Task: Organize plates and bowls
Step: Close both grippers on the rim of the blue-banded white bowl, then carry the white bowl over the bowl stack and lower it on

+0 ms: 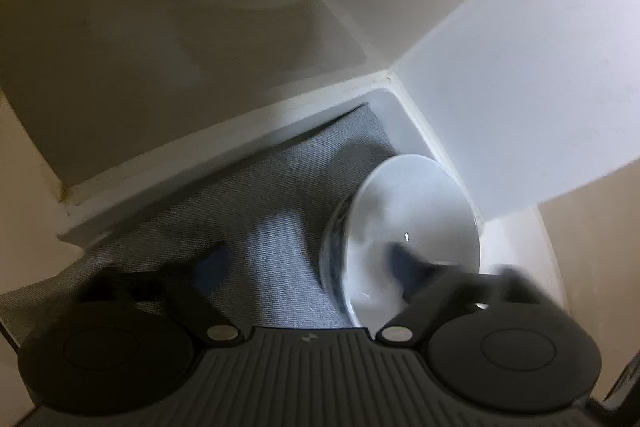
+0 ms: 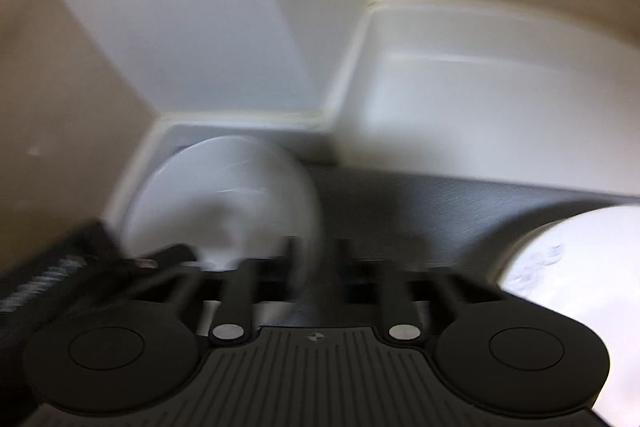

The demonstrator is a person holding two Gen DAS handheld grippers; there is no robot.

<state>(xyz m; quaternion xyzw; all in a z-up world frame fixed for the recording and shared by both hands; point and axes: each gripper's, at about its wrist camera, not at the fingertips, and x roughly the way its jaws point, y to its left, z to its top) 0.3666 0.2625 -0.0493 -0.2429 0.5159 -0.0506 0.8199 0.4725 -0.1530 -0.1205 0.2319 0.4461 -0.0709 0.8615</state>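
Bowl [image 1: 404, 227] between spread left tongs [image 1: 308, 263] | right tongs [image 2: 316, 255] closed, empty, beside bowl rim

White cabinet walls [image 1: 500, 99] meet in a caulked corner [image 1: 390, 75]; a grey woven liner [image 1: 256, 211] covers the shelf, dimly lit.

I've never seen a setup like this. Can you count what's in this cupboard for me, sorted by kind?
white dishes: 2, the corner dish (possibly a stack, too blurred to tell) and the right-edge dish
grey mat: 1
hand-held grippers: 2, the left gripper and the right gripper
Total: 5
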